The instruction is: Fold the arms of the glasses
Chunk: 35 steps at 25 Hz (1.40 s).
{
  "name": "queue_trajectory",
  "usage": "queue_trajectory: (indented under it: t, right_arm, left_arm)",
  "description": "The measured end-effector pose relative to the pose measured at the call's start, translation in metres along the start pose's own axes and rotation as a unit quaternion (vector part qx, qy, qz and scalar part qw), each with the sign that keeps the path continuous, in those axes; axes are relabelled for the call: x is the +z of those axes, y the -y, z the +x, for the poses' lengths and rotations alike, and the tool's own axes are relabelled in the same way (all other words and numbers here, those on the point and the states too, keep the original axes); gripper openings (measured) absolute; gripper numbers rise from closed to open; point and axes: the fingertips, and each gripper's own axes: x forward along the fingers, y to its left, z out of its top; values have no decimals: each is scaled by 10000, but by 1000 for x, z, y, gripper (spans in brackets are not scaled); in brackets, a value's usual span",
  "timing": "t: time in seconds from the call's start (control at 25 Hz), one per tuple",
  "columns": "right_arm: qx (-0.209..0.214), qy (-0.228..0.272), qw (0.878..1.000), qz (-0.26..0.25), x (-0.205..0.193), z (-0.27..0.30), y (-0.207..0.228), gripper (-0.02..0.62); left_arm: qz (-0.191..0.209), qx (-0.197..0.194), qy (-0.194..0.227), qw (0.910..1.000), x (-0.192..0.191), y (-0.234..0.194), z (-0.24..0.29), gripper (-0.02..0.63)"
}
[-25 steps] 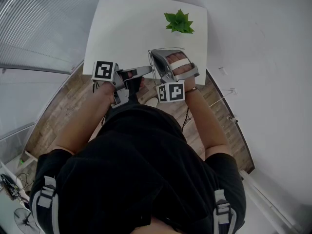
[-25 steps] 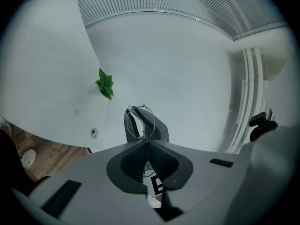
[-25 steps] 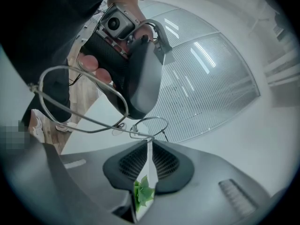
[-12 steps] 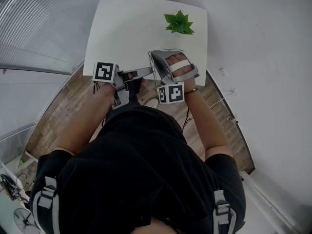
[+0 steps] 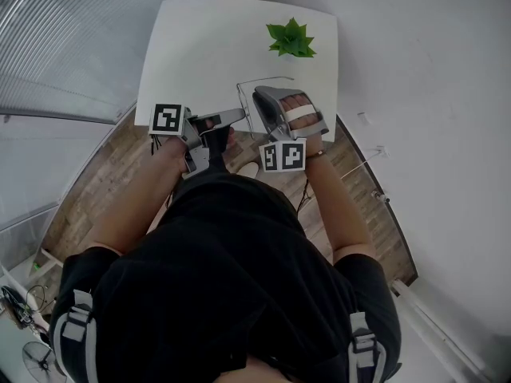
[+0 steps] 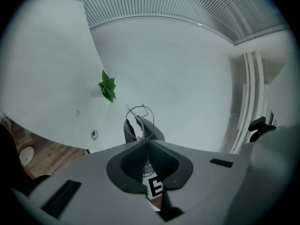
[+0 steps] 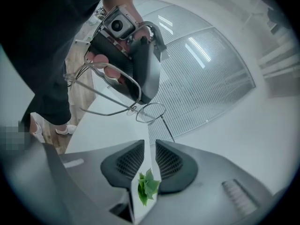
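The thin, wire-rimmed, round-lensed glasses [image 6: 139, 121] hang above the white table's [image 5: 200, 38] near edge, pinched in the left gripper [image 6: 147, 142]; the right gripper [image 7: 150, 146], jaws just parted, holds nothing.

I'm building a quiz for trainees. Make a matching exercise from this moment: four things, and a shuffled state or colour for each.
1 left gripper; 2 right gripper; 3 plant; 4 table
A open, empty; B green; C shut on the glasses; D white
Pairs: 1-C, 2-A, 3-B, 4-D.
The right gripper's jaws have just been opening, nothing between them.
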Motion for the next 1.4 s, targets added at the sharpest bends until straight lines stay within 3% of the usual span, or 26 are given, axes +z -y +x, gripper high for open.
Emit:
queue_trajectory:
  t: [0.52,0.64,1.08,1.4]
  right_arm:
    - [-646,-414,9950,647,-46,-19,30,89]
    - [-746,-530,9934,691,-56,-19,37,114]
    - [-652,-717,9916,856,-72,-8,43,130]
    - [-619,-734,9922,794,-74,-4,44,109]
  left_arm:
    - [39,90,101,9999,6,-6,-2,12]
    - [56,95,109,9999,7,-7,-3,12]
    - [91,78,94,9999,5,-3,-3,12]
    - [59,123,115,9998,7,-4,-3,12]
